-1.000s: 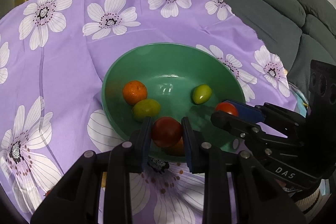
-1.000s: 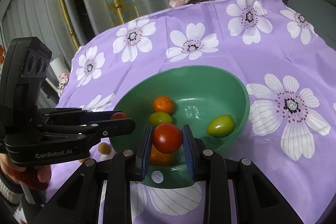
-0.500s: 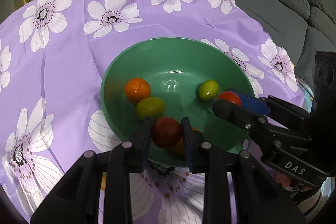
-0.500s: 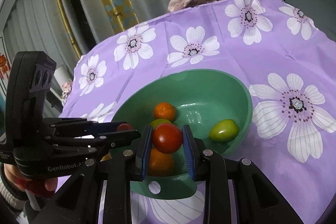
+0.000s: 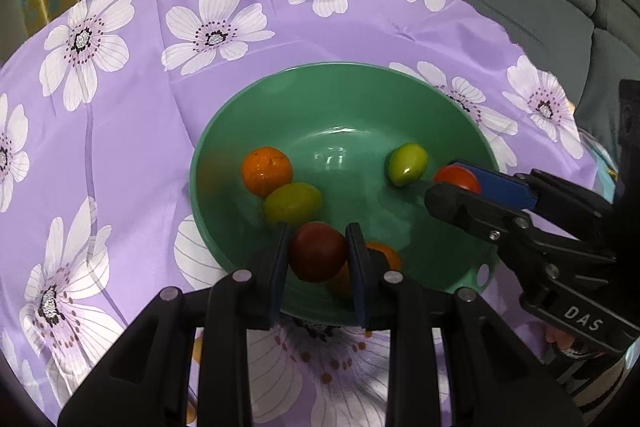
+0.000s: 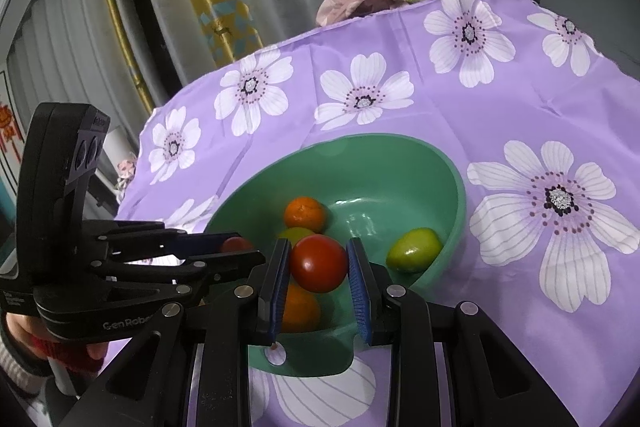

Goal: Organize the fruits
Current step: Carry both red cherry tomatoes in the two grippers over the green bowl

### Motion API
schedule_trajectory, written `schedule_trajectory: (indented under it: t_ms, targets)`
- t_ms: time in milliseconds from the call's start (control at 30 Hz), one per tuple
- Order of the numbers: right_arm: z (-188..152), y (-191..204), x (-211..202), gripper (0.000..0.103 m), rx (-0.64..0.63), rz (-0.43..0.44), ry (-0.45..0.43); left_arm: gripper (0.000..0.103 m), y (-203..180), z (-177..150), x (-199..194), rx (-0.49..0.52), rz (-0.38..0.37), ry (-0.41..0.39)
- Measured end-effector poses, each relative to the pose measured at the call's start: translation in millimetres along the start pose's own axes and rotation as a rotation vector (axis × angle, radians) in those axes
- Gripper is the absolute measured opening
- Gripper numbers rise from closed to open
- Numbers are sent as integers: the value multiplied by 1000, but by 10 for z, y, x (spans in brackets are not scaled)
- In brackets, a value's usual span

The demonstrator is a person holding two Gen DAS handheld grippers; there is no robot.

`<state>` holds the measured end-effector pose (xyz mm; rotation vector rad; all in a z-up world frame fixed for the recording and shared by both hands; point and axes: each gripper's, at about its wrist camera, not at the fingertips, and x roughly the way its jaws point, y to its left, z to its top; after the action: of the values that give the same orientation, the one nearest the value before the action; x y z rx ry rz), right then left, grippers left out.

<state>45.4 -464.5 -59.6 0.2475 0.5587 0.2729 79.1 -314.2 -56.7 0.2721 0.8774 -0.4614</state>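
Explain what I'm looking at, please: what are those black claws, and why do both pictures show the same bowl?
No robot here: a person holds two hand tools, each with two fingers and a camera looking along them. One picture comes from the left gripper, the other from the right gripper, so each also sees the other tool from the side. Each is shut on a red tomato: the dark tomato on the left, the bright tomato on the right, both above a green bowl. In the bowl lie an orange, two green fruits and another orange one. The bowl stands on a purple flowered cloth.

Both wrist views close above the green bowl [image 5: 224,155], looking down from opposite sides, sharing it
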Motion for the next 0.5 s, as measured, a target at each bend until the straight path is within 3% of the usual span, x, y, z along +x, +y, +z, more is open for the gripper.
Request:
schedule_trajectory:
  t_ms: [500]
  targets:
    - [-19, 35, -43, 30, -45, -57, 4, 28, -75, 0, 55, 42, 77, 26]
